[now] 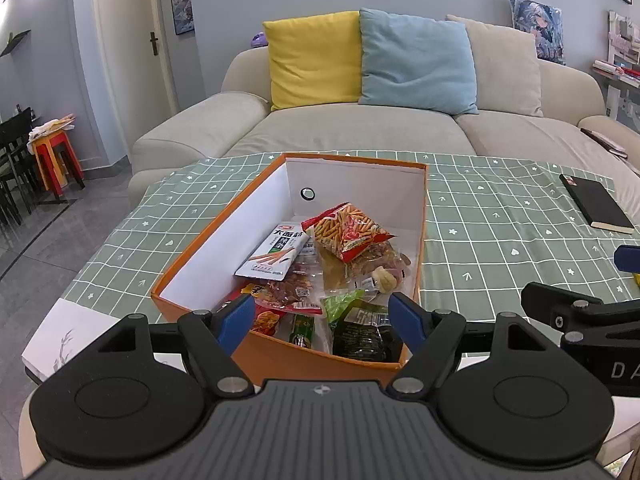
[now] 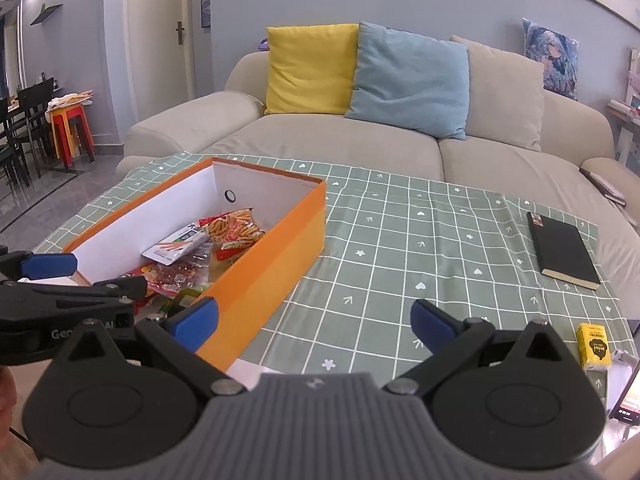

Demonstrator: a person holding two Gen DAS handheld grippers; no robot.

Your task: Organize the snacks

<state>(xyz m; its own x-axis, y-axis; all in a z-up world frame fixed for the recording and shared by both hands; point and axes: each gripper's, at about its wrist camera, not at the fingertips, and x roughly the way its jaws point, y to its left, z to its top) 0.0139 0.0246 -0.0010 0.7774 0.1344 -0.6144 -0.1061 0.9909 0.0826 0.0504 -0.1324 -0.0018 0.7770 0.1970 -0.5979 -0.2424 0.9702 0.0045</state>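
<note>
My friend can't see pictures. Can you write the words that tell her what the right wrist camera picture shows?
The open right gripper hovers over a green checked tablecloth, holding nothing. An orange box of snack packets sits to its left; a black notebook and a small yellow box lie to its right, with a beige sofa behind.

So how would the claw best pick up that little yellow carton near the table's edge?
A guess: the right claw, now open and empty, comes from above and pinches the yellow carton's two long sides. It lies flat on the tablecloth, clear of the black notebook.
</note>
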